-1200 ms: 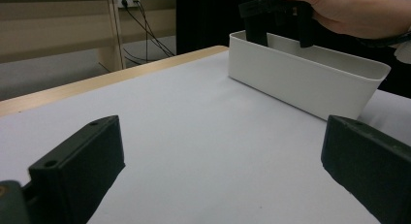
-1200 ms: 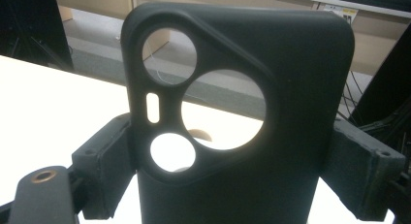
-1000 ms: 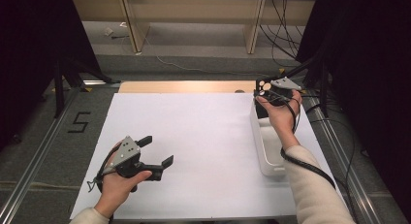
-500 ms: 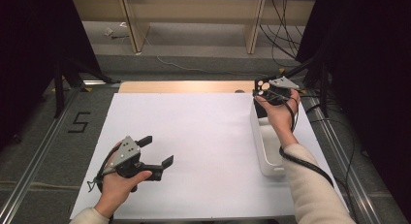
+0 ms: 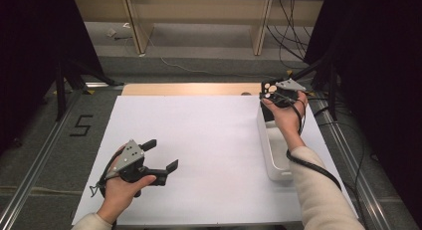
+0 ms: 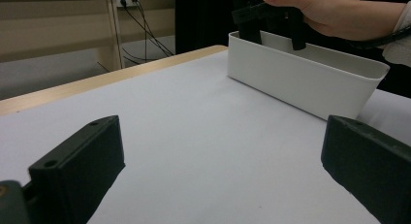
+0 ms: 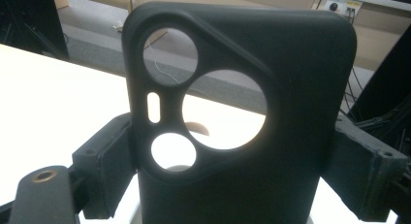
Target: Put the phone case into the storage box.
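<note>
Right gripper (image 7: 232, 185) clamps the phone case (image 7: 242, 112) by its side edges: light, flexible, slightly slippery. Left gripper (image 5: 161, 158) open, empty.

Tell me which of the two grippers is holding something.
The right gripper, above the far end of the white bin, grips a black phone case between its jaws. The left gripper is open and empty over the white table.

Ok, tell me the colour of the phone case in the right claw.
Black phone case, clearest in the right gripper view.

Black phone case (image 7: 242, 112), white bin (image 5: 273, 150)
</note>
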`<state>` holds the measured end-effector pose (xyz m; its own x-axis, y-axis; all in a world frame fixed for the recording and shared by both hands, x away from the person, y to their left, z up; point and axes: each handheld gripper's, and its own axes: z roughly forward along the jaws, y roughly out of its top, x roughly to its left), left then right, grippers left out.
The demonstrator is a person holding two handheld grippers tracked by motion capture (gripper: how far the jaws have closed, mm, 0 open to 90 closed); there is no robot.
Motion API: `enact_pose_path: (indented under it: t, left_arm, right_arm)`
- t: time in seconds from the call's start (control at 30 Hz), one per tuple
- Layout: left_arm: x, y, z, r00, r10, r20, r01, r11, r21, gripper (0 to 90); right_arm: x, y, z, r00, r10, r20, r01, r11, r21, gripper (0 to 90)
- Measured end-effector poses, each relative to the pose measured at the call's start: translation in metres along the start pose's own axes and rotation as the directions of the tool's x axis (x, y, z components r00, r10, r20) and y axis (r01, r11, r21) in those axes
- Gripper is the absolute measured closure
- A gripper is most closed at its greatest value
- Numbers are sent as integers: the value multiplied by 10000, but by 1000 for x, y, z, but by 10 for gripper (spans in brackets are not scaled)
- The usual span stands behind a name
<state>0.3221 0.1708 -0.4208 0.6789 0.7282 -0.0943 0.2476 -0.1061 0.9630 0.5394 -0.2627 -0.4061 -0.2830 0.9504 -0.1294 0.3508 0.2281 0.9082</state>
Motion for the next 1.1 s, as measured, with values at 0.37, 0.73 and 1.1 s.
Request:
enact_pose_path:
  t: [0.37, 0.73, 1.1]
  left_arm:
    - [0, 0, 0, 10000, -9, 6, 9, 10000, -3, 12]
    - [0, 0, 0, 10000, -52, 2, 52, 10000, -9, 12]
    - [0, 0, 0, 10000, -25, 19, 25, 10000, -3, 12]
  right_arm:
    - [0, 0, 3, 10000, -29, -27, 30, 10000, 76, 150]
    - [1, -1, 7, 10000, -77, 30, 77, 9998, 162, 149]
    - [1, -2, 10, 9999, -121, 78, 119, 9997, 213, 148]
